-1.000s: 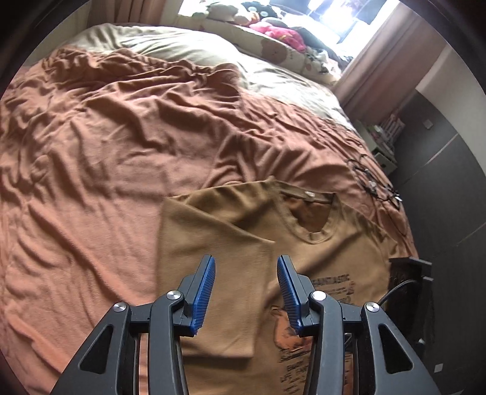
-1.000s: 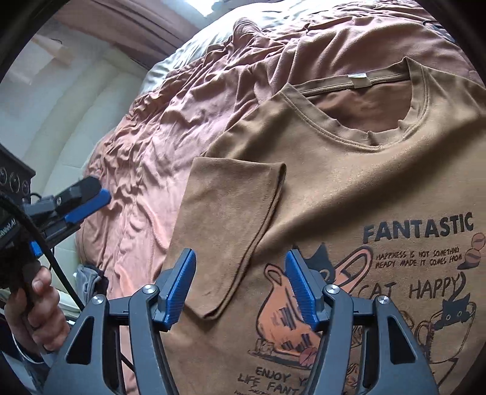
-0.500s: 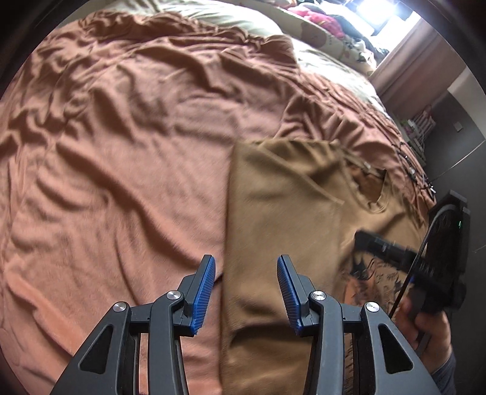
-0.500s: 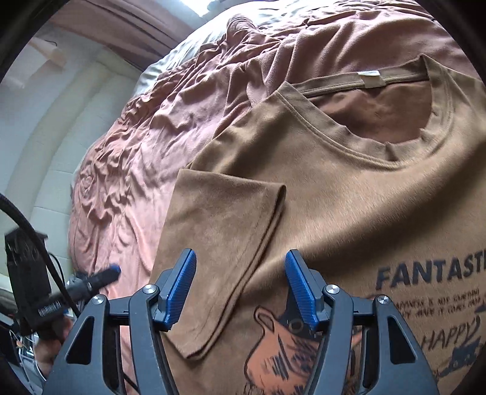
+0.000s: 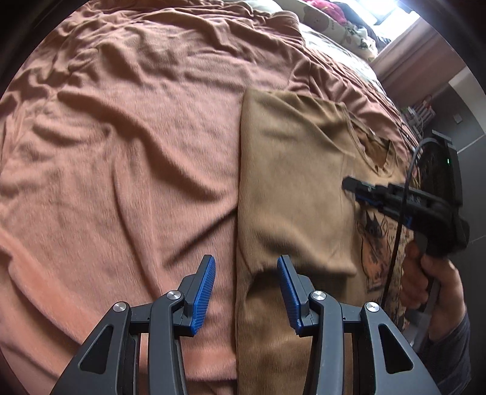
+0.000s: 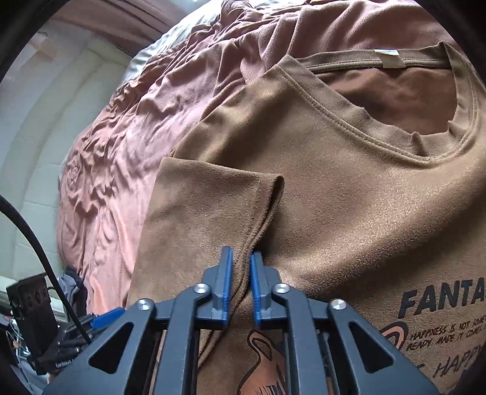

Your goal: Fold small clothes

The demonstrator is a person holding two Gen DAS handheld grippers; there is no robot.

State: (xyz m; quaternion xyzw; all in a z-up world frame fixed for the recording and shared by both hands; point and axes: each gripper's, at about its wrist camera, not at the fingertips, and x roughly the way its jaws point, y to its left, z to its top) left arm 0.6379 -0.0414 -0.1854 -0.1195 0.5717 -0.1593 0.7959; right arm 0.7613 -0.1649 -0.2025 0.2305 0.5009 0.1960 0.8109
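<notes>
A brown T-shirt (image 5: 303, 182) (image 6: 349, 212) with a cat print and "FANTASTIC" lettering lies face up on the bed, its left sleeve (image 6: 206, 197) folded in over the chest. My right gripper (image 6: 241, 273) is shut on the hem of that folded sleeve; in the left wrist view it (image 5: 361, 191) reaches in from the right, held by a hand (image 5: 434, 273). My left gripper (image 5: 246, 288) hovers open over the shirt's left folded edge, which runs between its blue fingers without the pads pressing on it.
A rumpled rust-coloured blanket (image 5: 121, 152) (image 6: 121, 136) covers the bed to the left of the shirt. Pillows and piled clothes (image 5: 334, 18) lie at the far end by a window. A pale padded wall (image 6: 30, 121) is beyond the bed.
My right gripper's jaws have shut on the sleeve hem after moving closer over it. My left gripper has come down nearer the shirt's left edge, still open.
</notes>
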